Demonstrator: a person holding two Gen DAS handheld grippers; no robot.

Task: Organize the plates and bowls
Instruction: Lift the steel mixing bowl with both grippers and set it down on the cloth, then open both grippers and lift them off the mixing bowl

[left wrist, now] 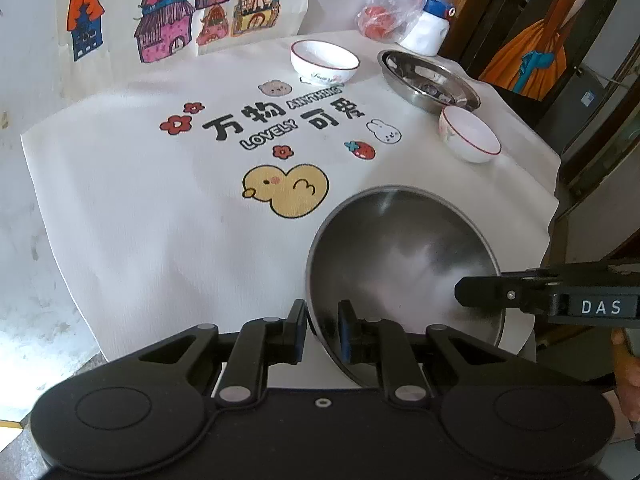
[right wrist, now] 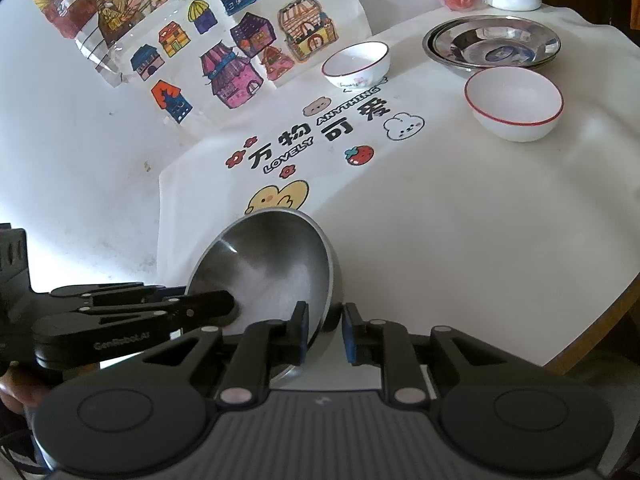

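Straddling the near-left part of the rim of a round brushed-steel bowl (left wrist: 400,248), the left gripper (left wrist: 321,312) has one finger outside the wall and the other inside. Its jaws stand a little apart, with a sliver of space showing beside the inner pad, so the rim sits between the pads without being squeezed.

The steel bowl is at the near right edge of a table under a white cloth printed with cartoons (left wrist: 140,220), just right of the yellow duck print. It is tipped, its mouth facing up and toward the grippers. Whether its base rests fully on the cloth cannot be made out.

On the bowl's right side the right gripper (right wrist: 323,314) brackets the rim the same way, one finger in and one out. Its jaws are also slightly parted, with a dark gap showing between the wall and the outer pad.

A sheet of coloured house drawings (left wrist: 160,20) hangs behind the far left edge. At the far edge, past the printed lettering, a small white ceramic bowl with a red rim (left wrist: 324,60) stands upright.

To its right, at the far right corner, lies a stack of shallow steel plates (left wrist: 428,76). Just nearer along the right edge sits a second white red-rimmed bowl (left wrist: 470,136), close beside the plates.

Behind the plates are a clear plastic bag with something red inside (left wrist: 394,8) and a white bottle with a blue and red top (left wrist: 428,28).
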